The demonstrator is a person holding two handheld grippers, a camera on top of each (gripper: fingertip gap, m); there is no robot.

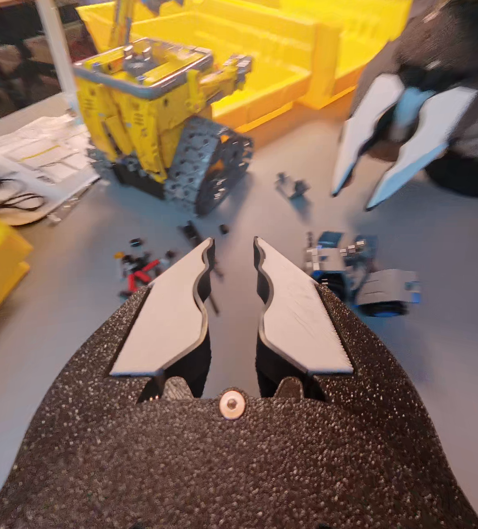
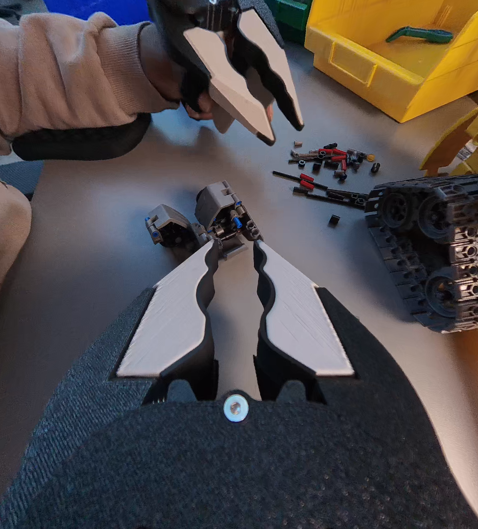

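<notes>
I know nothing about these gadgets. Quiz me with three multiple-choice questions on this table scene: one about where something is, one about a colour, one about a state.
1. Where does the small grey and blue brick assembly lie?
A. inside a yellow bin
B. on the table just ahead of the right gripper's fingertips
C. on top of the tracked model

2. What colour is the body of the tracked brick robot model?
A. yellow
B. green
C. white

3. How does the left gripper stand?
A. shut on a red pin
B. shut and empty
C. open and empty

Answers:
1 B: the right wrist view shows it on the grey table past the tips.
2 A: its panels are yellow above grey tracks.
3 C: a clear gap shows between its fingers, with nothing in it.
</notes>
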